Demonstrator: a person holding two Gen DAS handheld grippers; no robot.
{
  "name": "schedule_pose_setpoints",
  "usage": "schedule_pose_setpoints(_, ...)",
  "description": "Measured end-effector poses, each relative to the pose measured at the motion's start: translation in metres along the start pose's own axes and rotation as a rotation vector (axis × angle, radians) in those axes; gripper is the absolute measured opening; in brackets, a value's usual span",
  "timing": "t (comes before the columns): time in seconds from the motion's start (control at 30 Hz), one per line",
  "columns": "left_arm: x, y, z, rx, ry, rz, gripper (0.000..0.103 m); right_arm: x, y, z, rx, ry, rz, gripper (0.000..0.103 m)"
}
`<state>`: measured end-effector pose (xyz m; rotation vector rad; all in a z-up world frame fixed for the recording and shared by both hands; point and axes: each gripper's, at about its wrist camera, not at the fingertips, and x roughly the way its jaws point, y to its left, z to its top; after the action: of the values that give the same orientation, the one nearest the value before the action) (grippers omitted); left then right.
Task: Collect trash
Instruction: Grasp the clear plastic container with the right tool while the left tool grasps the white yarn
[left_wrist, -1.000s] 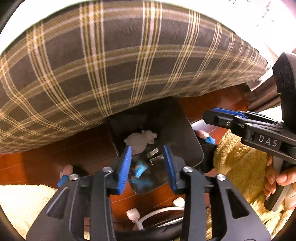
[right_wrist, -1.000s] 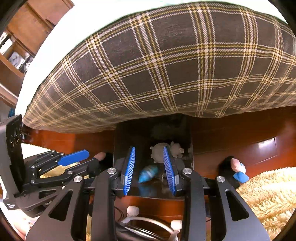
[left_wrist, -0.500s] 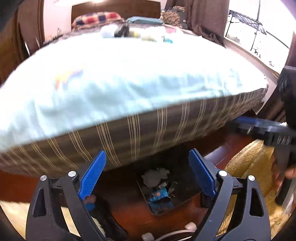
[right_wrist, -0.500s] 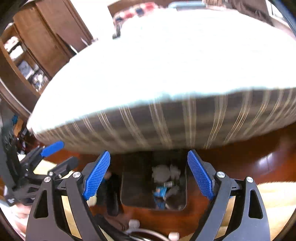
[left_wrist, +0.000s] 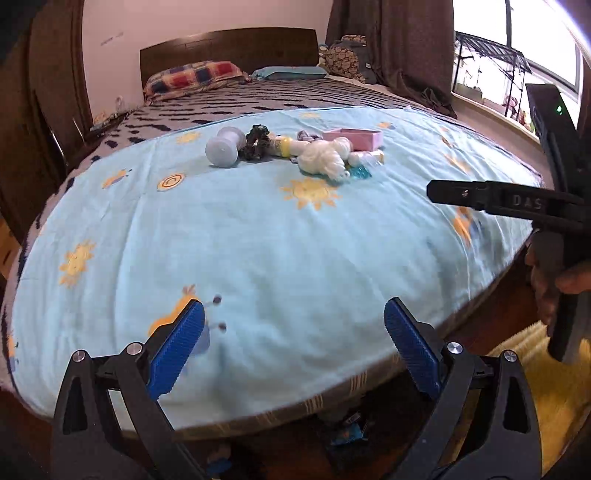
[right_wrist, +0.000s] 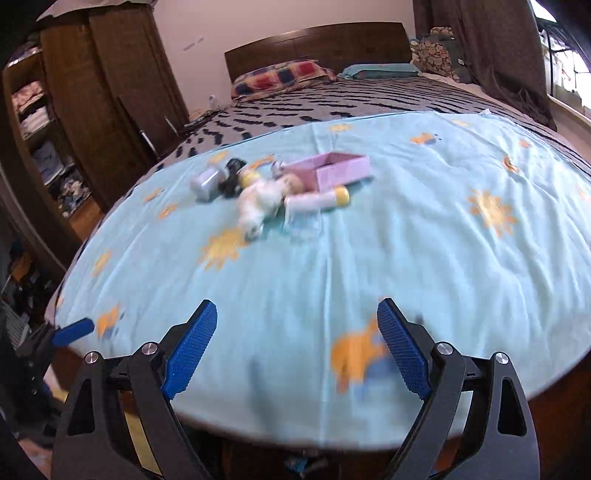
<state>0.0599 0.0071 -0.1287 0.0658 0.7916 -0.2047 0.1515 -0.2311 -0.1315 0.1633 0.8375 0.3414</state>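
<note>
A cluster of items lies on the light blue sheet (left_wrist: 258, 240) far ahead: a crumpled white tissue (left_wrist: 325, 157), a grey-blue cylinder (left_wrist: 223, 147), a black scrunchie (left_wrist: 255, 142), a pink box (left_wrist: 354, 137), a white tube with a yellow cap (right_wrist: 317, 199) and a small teal scrap (left_wrist: 360, 171). My left gripper (left_wrist: 293, 345) is open and empty above the bed's near edge. My right gripper (right_wrist: 297, 347) is open and empty too; it also shows in the left wrist view (left_wrist: 509, 201). The bin with trash (left_wrist: 345, 432) peeks out below the bed edge.
A dark wooden headboard (left_wrist: 229, 48) and pillows (left_wrist: 195, 75) are at the far end. A wooden wardrobe (right_wrist: 96, 96) stands left, curtains (left_wrist: 391, 48) and a window (left_wrist: 517, 66) right. A yellow shaggy rug (left_wrist: 554, 387) lies on the floor at right.
Both grippers opened over the bin, then rose from the floor to above the bed, so the bed top and its items have come into view.
</note>
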Motion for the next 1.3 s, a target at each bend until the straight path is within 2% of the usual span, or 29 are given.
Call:
schedule_pose_setpoints(0.07,0.011,0.002,0.010,-0.015,0.005,-0.010,0.093,0.015,0.002,0.009,0.007,0.009,0.005,0.088)
schedule_pose_setpoints(0.13,0.022,0.004,0.018,-0.020,0.004,0.008,0.093,0.028,0.003,0.019,0.009,0.014,0.001,0.080)
schedule_pose_setpoints(0.33,0.049,0.012,0.044,-0.040,0.004,0.009,0.092,0.057,0.000,0.040,0.025,0.028,0.018,0.068)
schedule_pose_setpoints(0.57,0.075,0.007,0.070,-0.026,0.002,-0.008,0.090,0.081,-0.004,0.048,0.058,0.063,0.045,0.064)
schedule_pose_setpoints(0.63,0.081,0.005,0.076,-0.017,0.001,-0.006,0.090,0.083,-0.006,0.050,0.059,0.063,0.045,0.047)
schedule_pose_setpoints(0.73,0.090,-0.001,0.085,-0.001,0.001,-0.014,0.090,0.081,-0.009,0.048,0.061,0.067,0.065,0.035)
schedule_pose_setpoints(0.97,0.112,-0.012,0.104,0.007,0.008,-0.035,0.087,0.054,-0.014,0.050,-0.003,0.003,-0.006,0.035)
schedule_pose_setpoints(1.2,0.134,-0.022,0.119,0.011,0.040,-0.040,0.078,0.039,-0.027,0.045,0.012,-0.012,0.004,0.035)
schedule_pose_setpoints(1.3,0.145,-0.023,0.122,-0.003,0.058,-0.053,0.078,0.034,-0.032,0.044,0.012,-0.017,0.000,0.035)
